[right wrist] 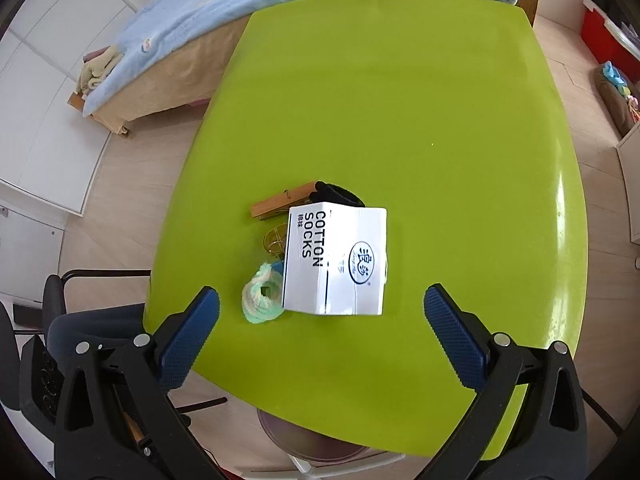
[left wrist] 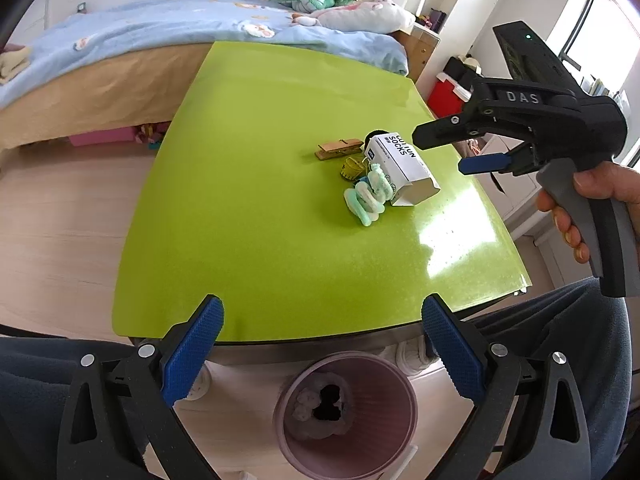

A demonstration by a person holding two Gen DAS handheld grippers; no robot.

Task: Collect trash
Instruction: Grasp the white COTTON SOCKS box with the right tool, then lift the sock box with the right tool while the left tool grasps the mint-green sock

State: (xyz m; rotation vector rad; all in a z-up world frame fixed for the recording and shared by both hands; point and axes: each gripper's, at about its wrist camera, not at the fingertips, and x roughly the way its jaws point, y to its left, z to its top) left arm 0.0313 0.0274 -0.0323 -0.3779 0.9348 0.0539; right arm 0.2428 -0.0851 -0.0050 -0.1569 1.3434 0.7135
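A single white cardboard sock box [right wrist: 335,261] printed "COTTON SOCKS" is seen lying on the lime-green desk [right wrist: 400,120], toward its near half. It is judged light, stiff yet crushable, best taken across its short sides. Just left of it one mint fluffy hair tie bundle [right wrist: 262,298] and one wooden clothespin [right wrist: 280,206] are found. One pink ribbed waste bin [left wrist: 344,412] is placed below the near edge. The right tool [right wrist: 320,320] is held spread wide before the box; the left tool [left wrist: 322,344] is likewise released, empty.

Bedroom with pale wood floor [left wrist: 60,220]; blue-quilted bed [left wrist: 160,24] behind green table [left wrist: 280,100], bright window [left wrist: 580,40] right of bed.
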